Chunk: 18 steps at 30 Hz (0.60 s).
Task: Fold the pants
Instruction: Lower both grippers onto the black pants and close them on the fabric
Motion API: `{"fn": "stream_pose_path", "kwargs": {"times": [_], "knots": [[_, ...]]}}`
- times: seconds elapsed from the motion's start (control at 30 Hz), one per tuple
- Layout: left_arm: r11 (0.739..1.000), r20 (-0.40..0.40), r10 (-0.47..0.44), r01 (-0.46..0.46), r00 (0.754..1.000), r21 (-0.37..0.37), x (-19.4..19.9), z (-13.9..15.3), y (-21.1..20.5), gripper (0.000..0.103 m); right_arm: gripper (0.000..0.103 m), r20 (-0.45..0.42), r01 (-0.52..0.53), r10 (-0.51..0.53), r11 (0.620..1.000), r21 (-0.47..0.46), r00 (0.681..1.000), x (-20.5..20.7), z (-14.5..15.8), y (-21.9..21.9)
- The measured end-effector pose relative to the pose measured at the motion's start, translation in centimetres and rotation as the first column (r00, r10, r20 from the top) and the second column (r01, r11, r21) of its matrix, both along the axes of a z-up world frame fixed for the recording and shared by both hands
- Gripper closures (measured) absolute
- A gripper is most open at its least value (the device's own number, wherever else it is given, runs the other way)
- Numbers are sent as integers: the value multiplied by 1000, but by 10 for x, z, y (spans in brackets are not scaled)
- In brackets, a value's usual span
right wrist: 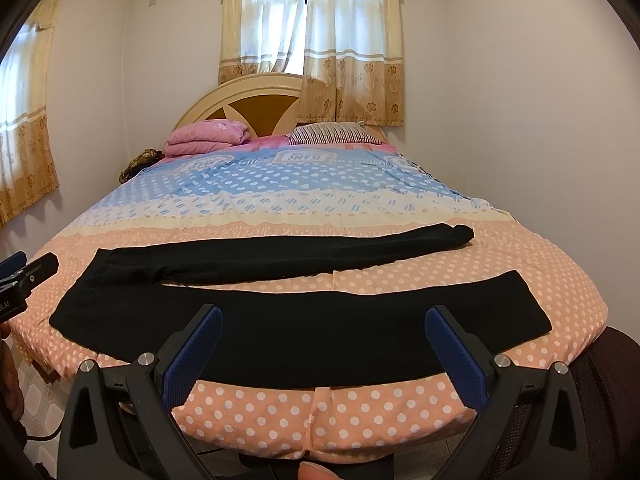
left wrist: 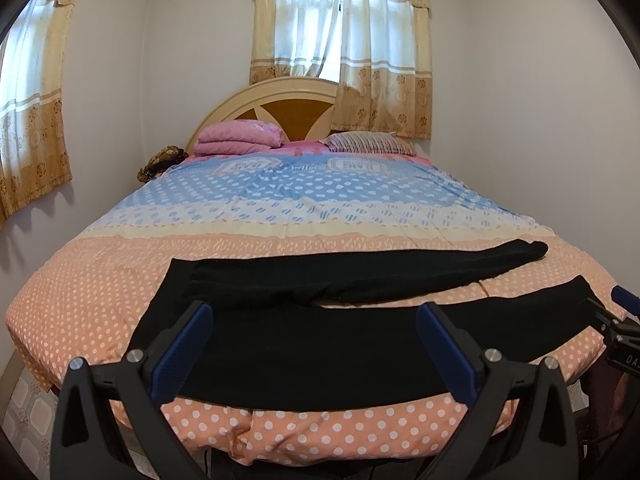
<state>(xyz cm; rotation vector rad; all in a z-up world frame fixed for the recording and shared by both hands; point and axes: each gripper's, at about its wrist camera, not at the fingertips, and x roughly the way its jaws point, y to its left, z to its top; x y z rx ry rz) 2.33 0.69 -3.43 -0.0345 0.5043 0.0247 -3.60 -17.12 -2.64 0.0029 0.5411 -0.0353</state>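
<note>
Pants lying across the foot of the bed

The black knit pants (right wrist: pixel 280 332) are stretching from 9 to 3 o'clock on the dotted peach bedspread (right wrist: pixel 520 256), while the folded pink quilt (right wrist: pixel 208 136) and striped pillow (right wrist: pixel 332 133) are sitting at 12 o'clock.

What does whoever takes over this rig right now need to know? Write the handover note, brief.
Left tool: open, holding nothing, poised over the near leg.
Right tool: open, holding nothing, also over the near leg.
Black pants: spread flat across the foot of the bed, waist to the left, both legs running right with a gap between them.
Done: pants laid out.
Left: every fold; judging by the layout, probably bring one leg onto the other first.
</note>
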Motion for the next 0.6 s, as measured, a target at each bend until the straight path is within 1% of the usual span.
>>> {"fn": "stream_pose_path", "kwargs": {"times": [0.17,0.33,0.43,0.57,0.6], "knots": [[999,-33,8,-7,999,33,13,-17,2,0,1,-28,7,-8,1000,-26,1000,12,-14,-1],[994,-87,63,-55,994,94,42,-41,18,0,1,-74,24,-28,998,-52,997,39,-38,-18],[988,-135,102,-84,986,134,68,-59,36,0,1,-102,42,-46,998,-44,994,60,-48,-35],[977,-179,148,-116,973,177,95,-73,56,0,1,-142,46,-51,998,-41,989,89,-55,-53],[976,-193,157,-123,969,179,102,-75,62,0,1,-150,45,-52,998,-47,987,97,-56,-57]]}}
